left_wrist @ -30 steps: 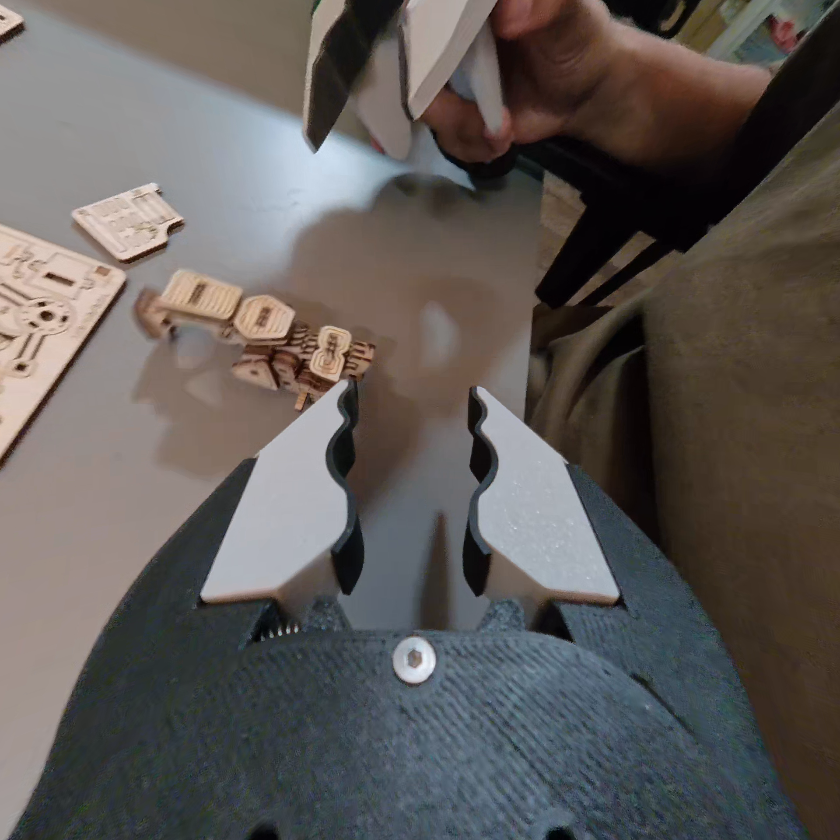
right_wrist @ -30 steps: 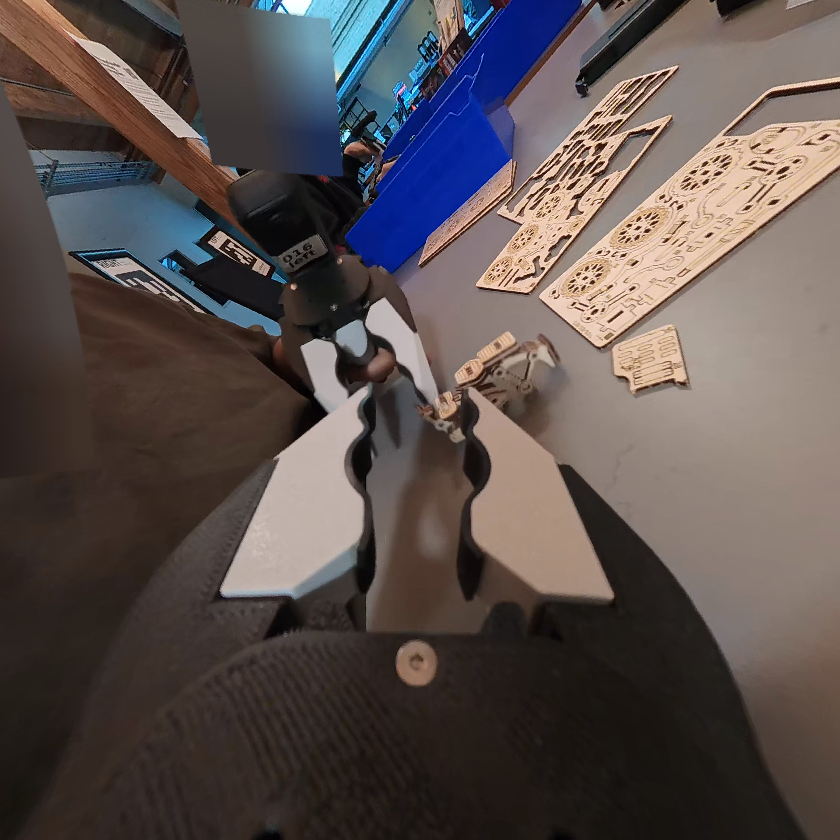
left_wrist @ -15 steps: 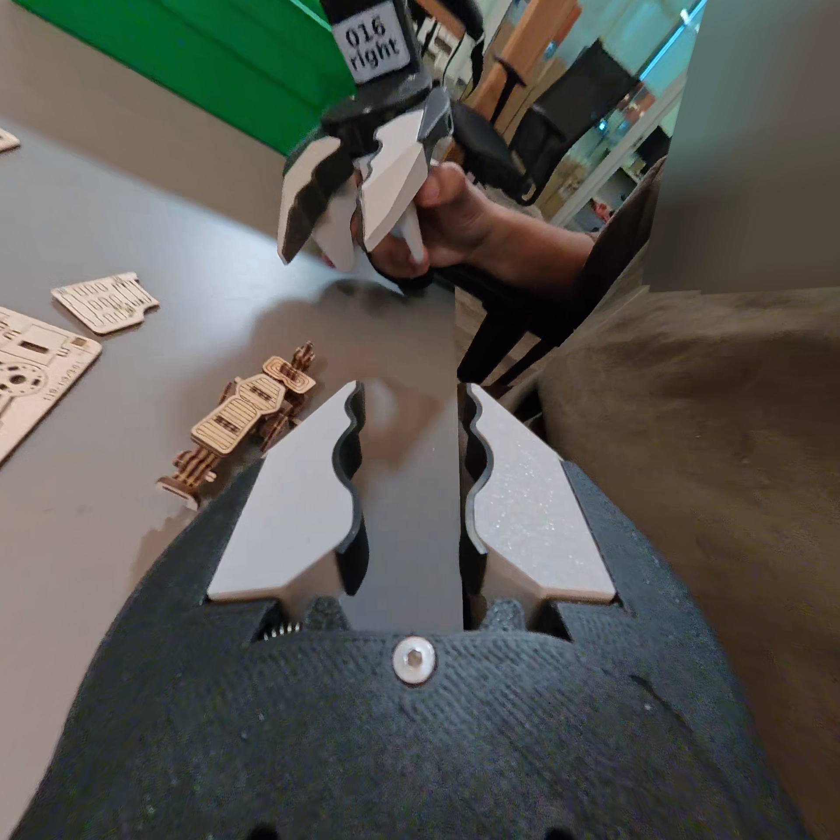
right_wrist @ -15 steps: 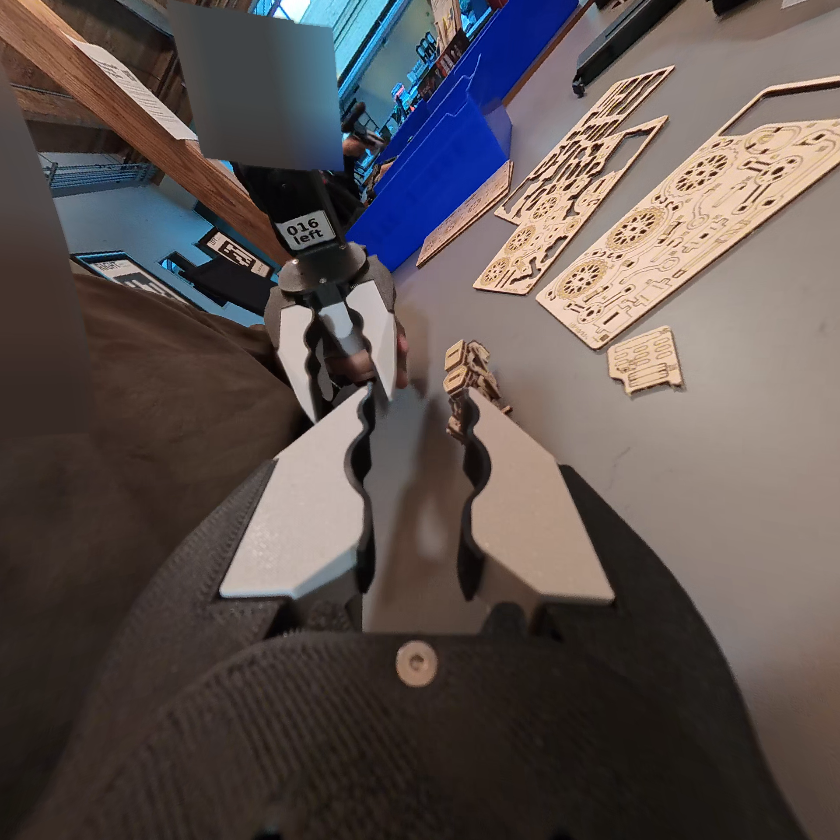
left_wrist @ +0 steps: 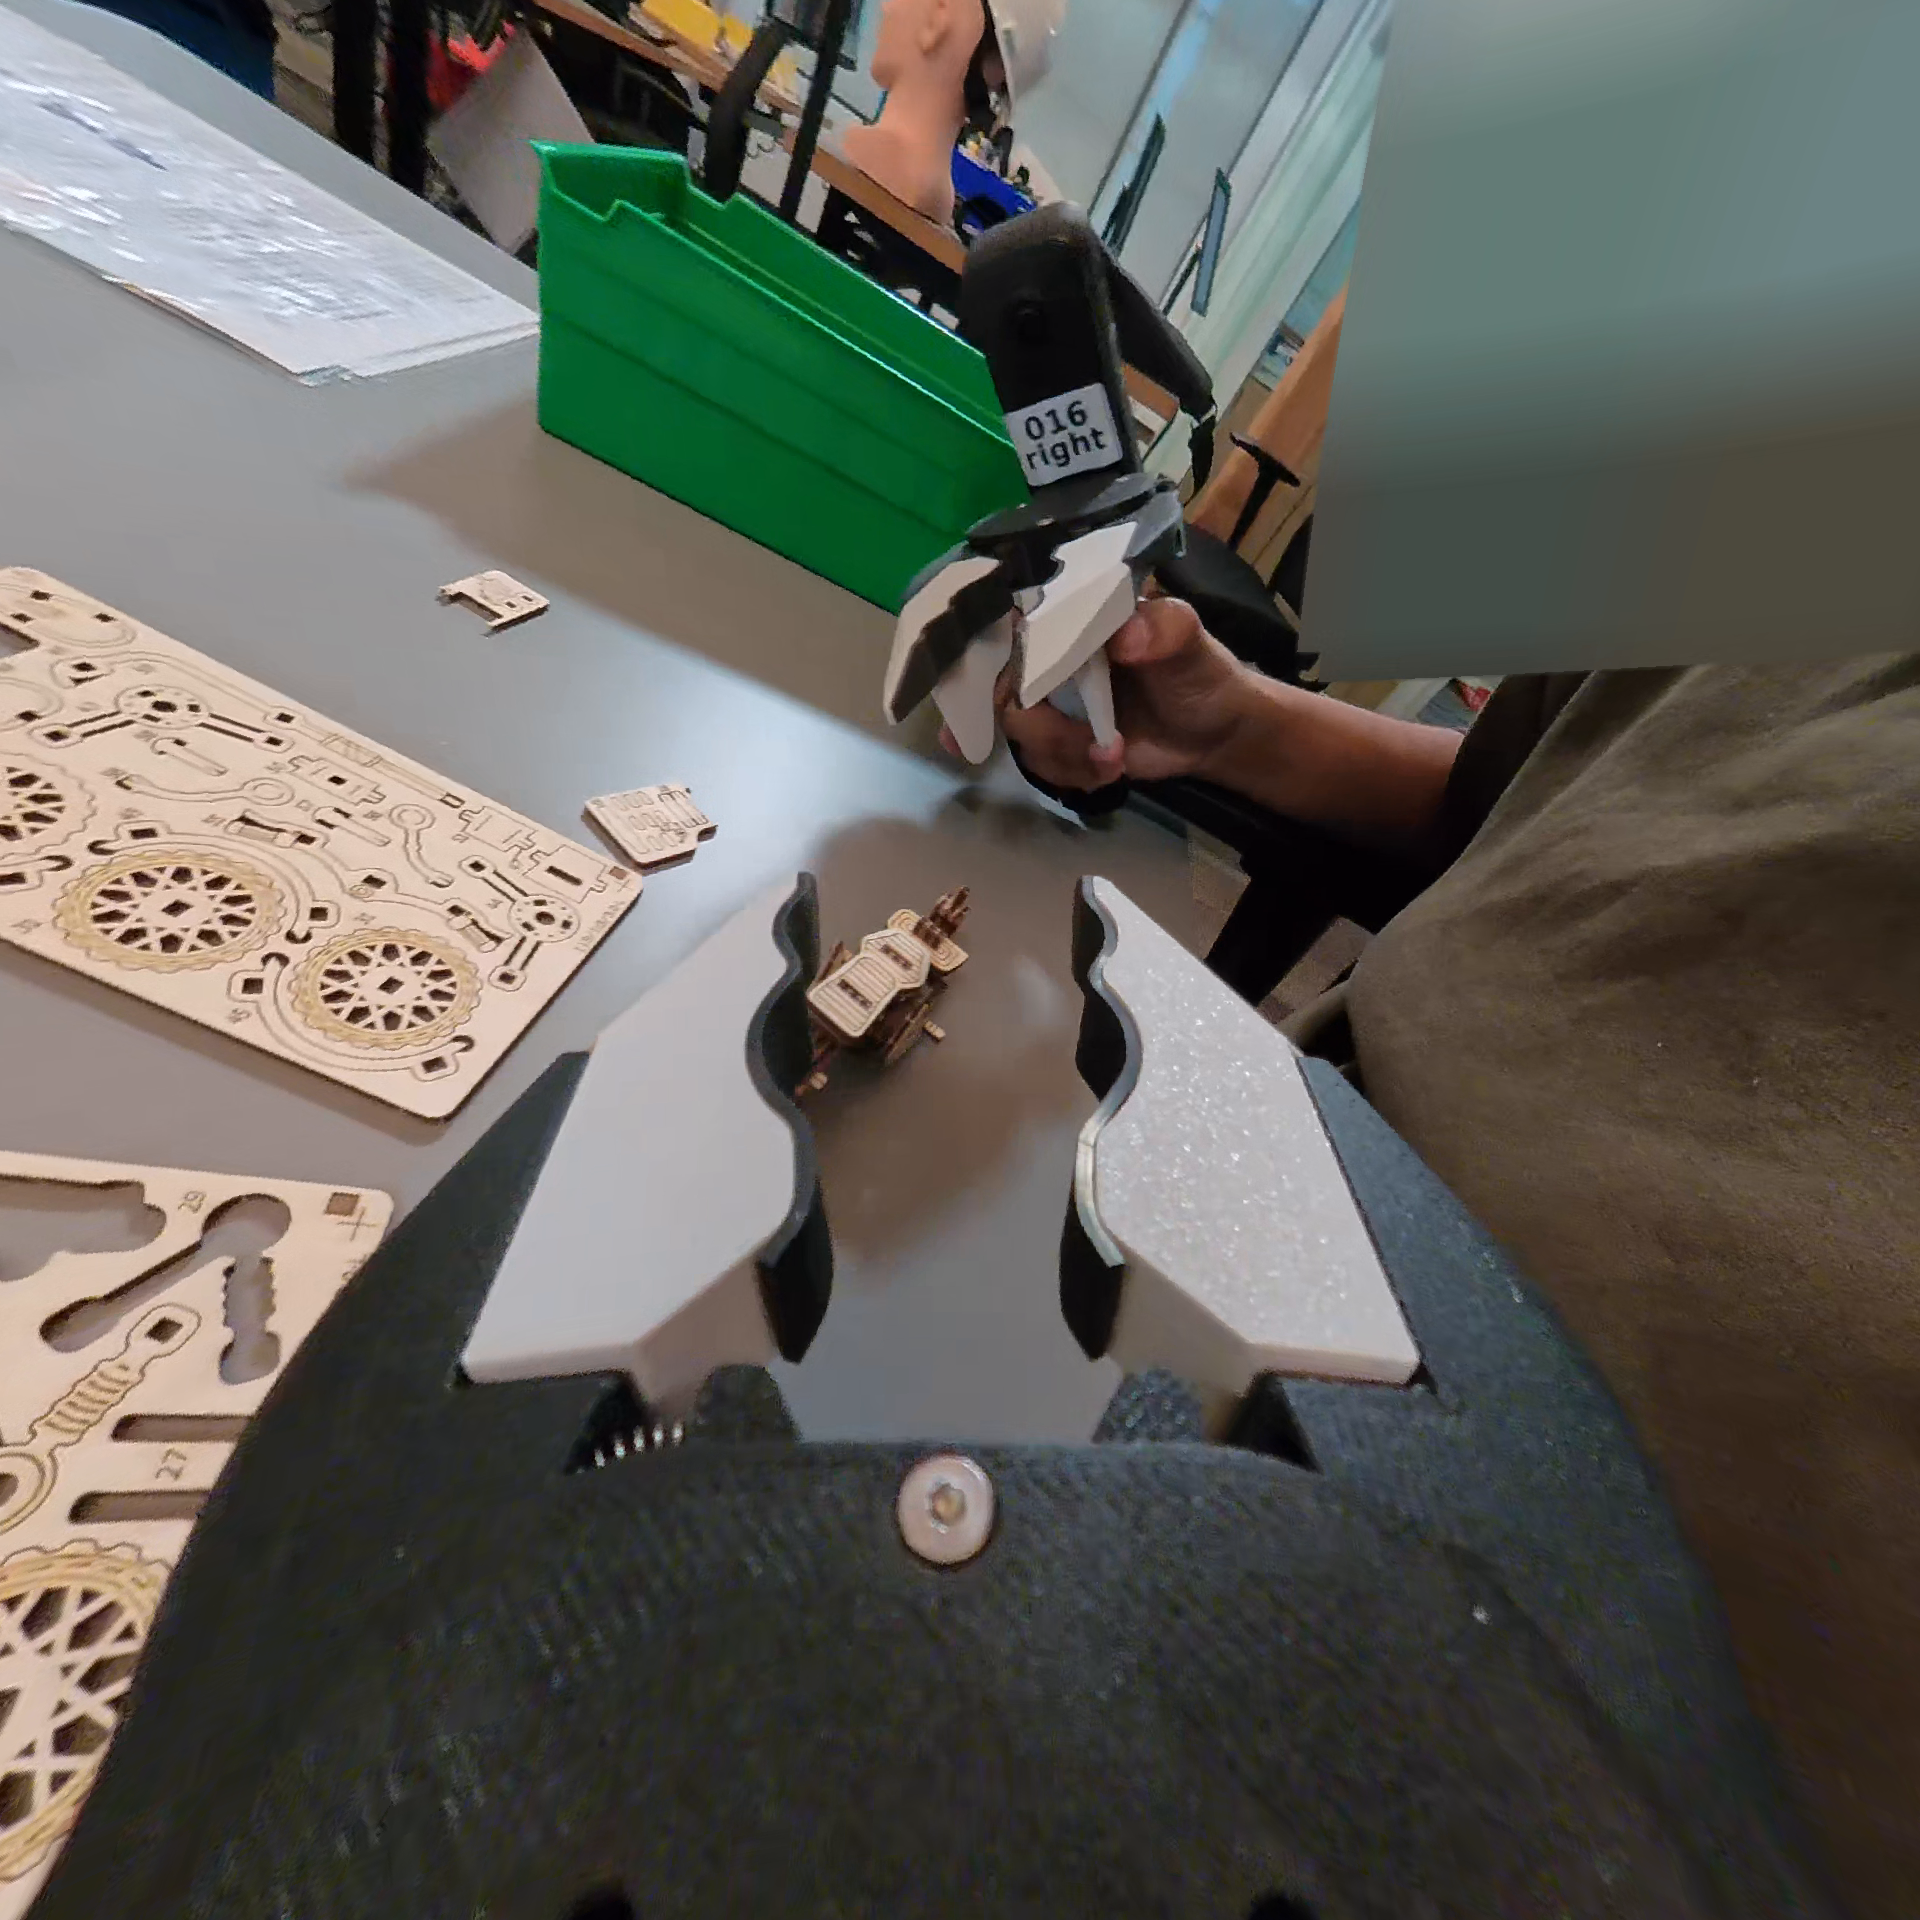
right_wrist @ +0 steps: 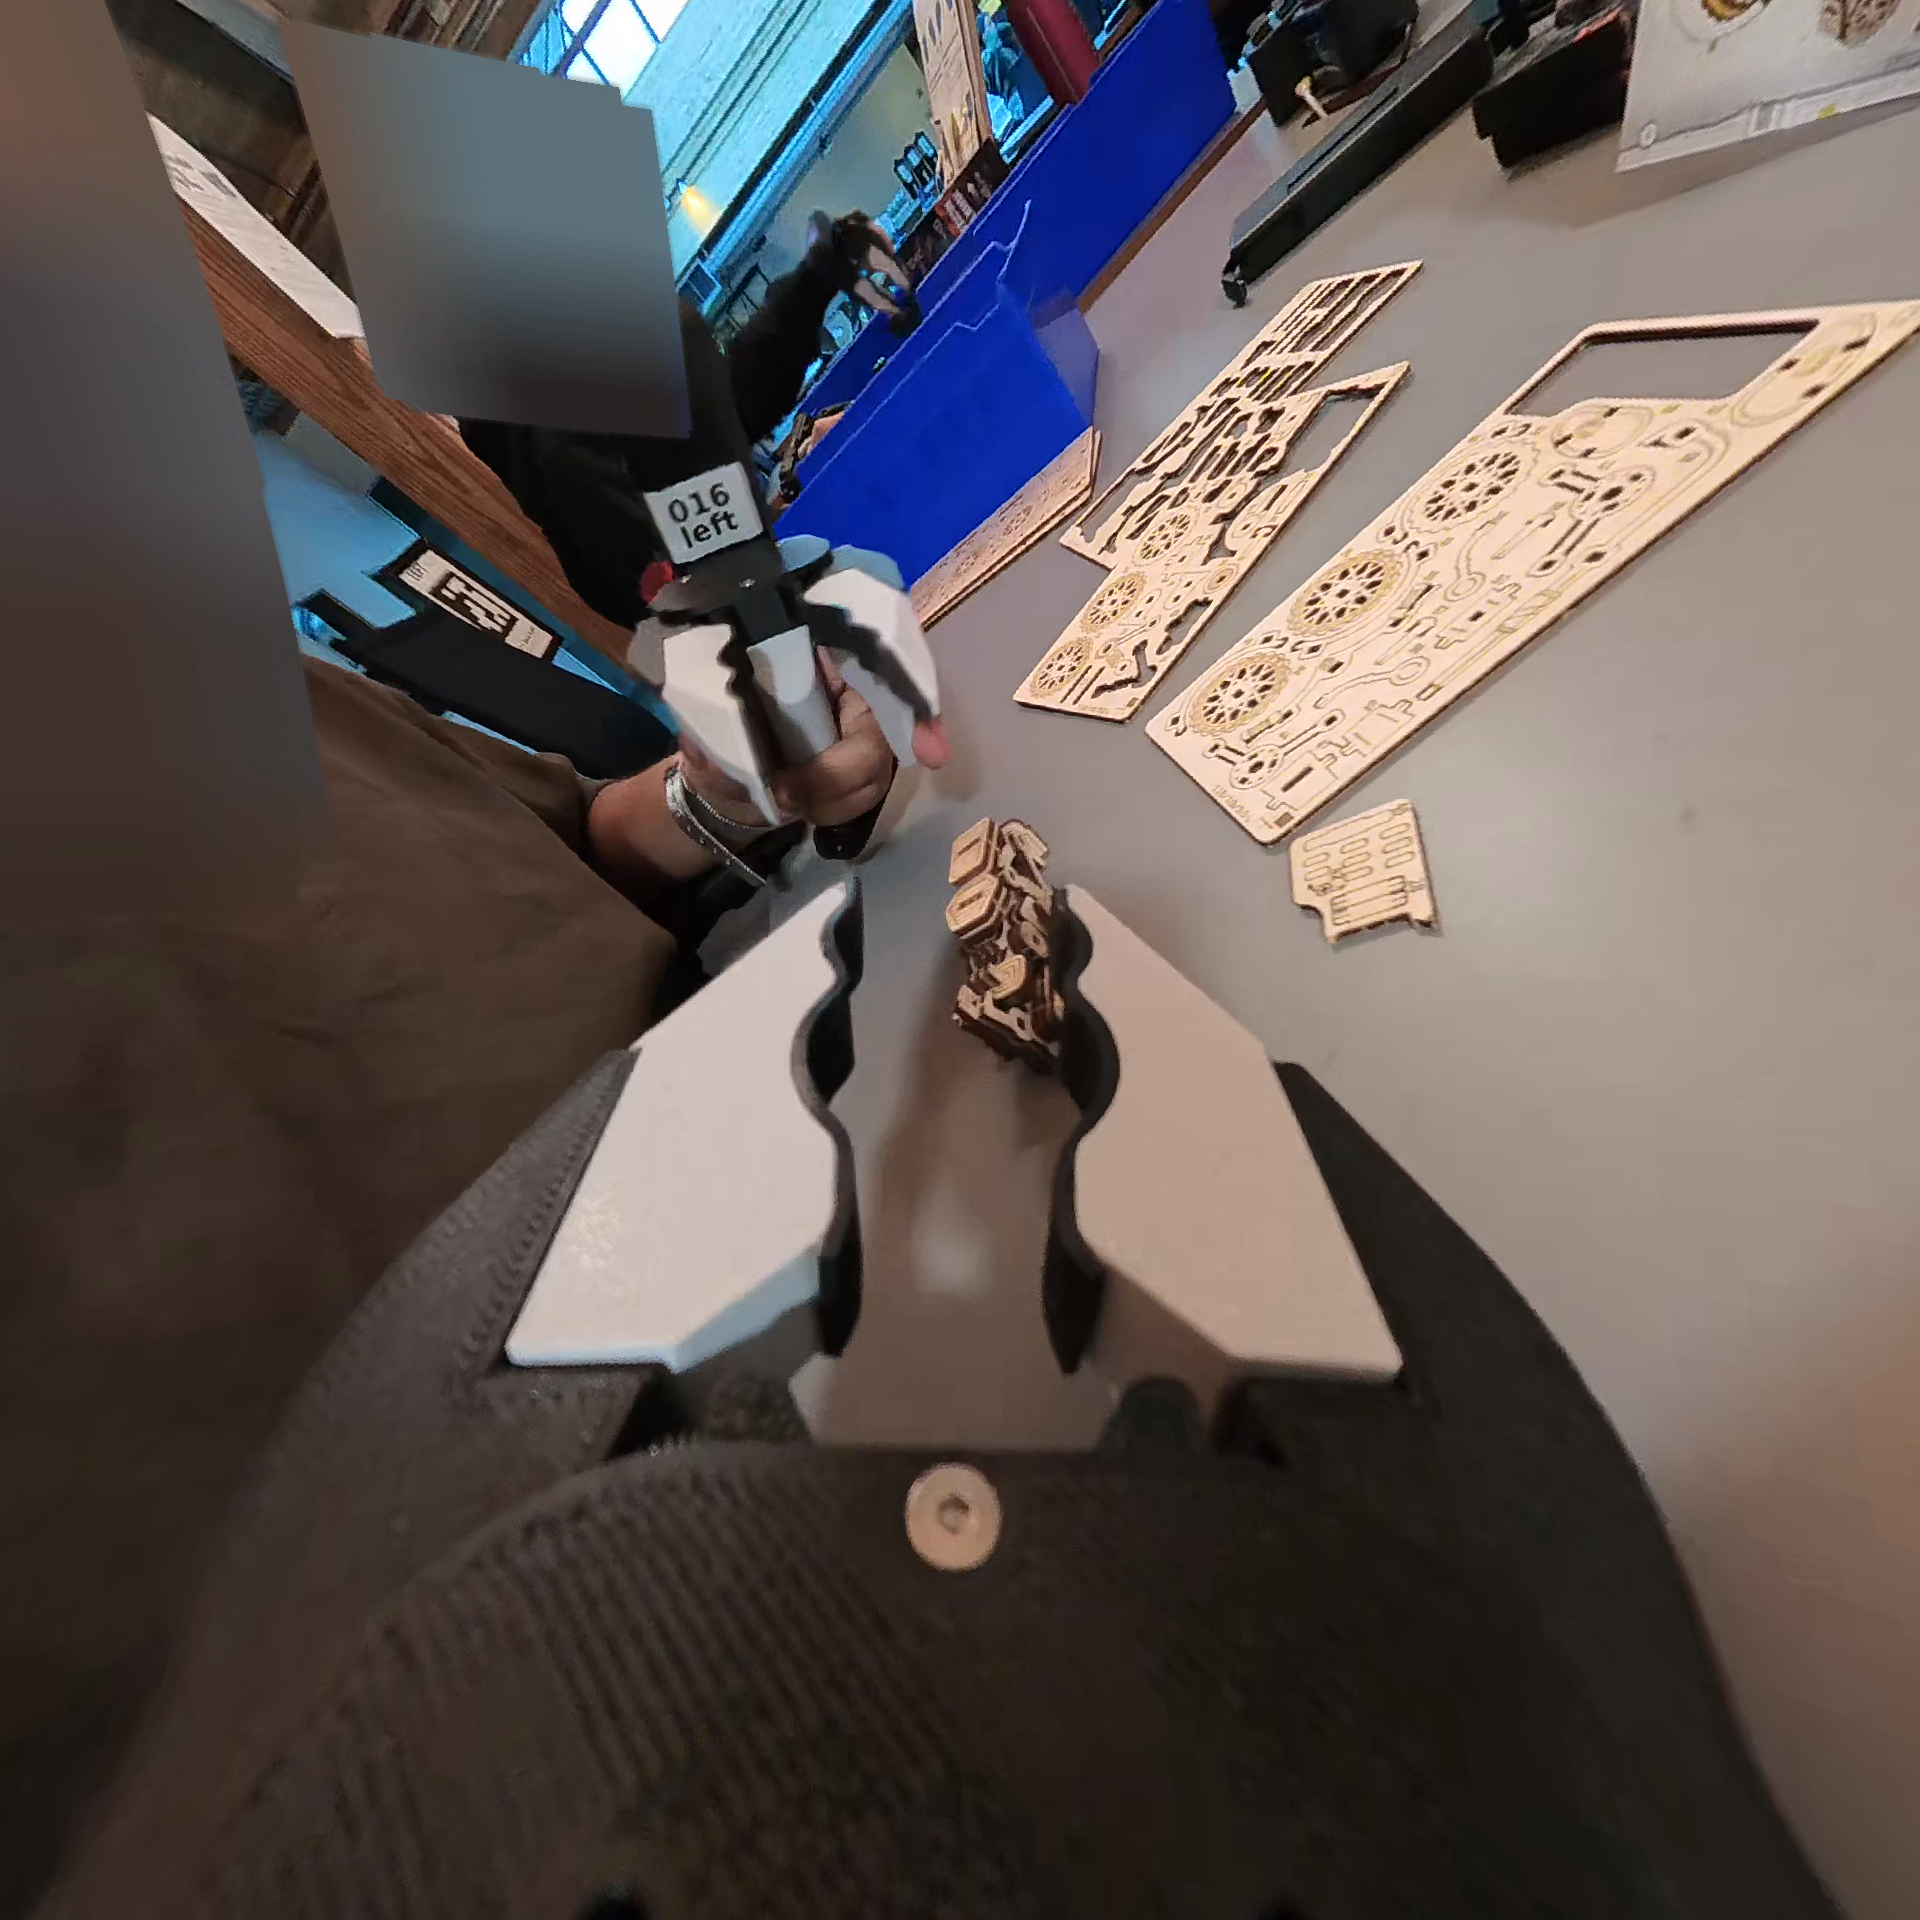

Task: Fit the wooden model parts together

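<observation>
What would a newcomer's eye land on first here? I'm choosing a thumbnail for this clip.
Most likely the small assembled wooden model, lying on the grey table near its front edge, seen between the open fingers of the left gripper. Next come the pale laser-cut wooden sheets with wheel patterns to its left. The bright green bin stands farther back, with the right gripper raised in front of it.

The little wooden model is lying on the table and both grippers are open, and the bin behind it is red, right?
Not quite: the bin is green, as the left wrist view shows. The rest holds: the model lies on the table, and the left gripper and right gripper are open.
</observation>
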Motion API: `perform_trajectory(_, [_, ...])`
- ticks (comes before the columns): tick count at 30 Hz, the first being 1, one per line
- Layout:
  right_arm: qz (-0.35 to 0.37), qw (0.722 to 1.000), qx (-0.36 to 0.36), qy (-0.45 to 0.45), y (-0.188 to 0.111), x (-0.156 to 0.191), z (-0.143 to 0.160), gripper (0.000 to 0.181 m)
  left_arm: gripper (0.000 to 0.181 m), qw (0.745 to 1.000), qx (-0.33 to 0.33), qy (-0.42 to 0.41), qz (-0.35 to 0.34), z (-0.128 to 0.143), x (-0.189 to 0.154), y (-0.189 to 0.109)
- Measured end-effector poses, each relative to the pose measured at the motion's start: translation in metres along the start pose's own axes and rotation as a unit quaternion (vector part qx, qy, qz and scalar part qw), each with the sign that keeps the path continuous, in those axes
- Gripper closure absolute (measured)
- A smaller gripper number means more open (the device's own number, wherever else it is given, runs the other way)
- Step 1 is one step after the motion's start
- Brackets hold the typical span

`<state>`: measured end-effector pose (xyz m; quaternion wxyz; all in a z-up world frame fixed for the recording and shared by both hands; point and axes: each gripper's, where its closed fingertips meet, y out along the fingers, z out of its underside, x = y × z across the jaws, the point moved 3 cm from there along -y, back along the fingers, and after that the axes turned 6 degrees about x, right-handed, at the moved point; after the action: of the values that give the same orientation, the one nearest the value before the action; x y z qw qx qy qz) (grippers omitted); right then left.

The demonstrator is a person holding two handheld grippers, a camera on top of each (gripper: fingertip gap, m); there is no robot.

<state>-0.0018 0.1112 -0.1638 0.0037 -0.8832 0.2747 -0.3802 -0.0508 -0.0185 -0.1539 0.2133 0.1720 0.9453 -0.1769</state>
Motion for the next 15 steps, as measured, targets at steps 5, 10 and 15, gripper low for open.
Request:
perform_trajectory(5, [0.031, 0.999, 0.015, -0.034, 0.002, -0.002, 0.002, 0.15, 0.13, 1.0, -0.01, -0.025, -0.001, 0.001, 0.011, -0.001])
perform_trajectory(10, [0.052, 0.996, 0.039, -0.059, 0.006, -0.004, 0.007, 0.151, 0.129, 0.999, -0.015, -0.049, -0.003, 0.002, 0.022, -0.001])
perform_trajectory(15, [0.06, 0.995, 0.049, -0.07, 0.009, -0.005, 0.009, 0.151, 0.129, 0.997, -0.021, -0.076, 0.006, 0.003, 0.028, 0.0])
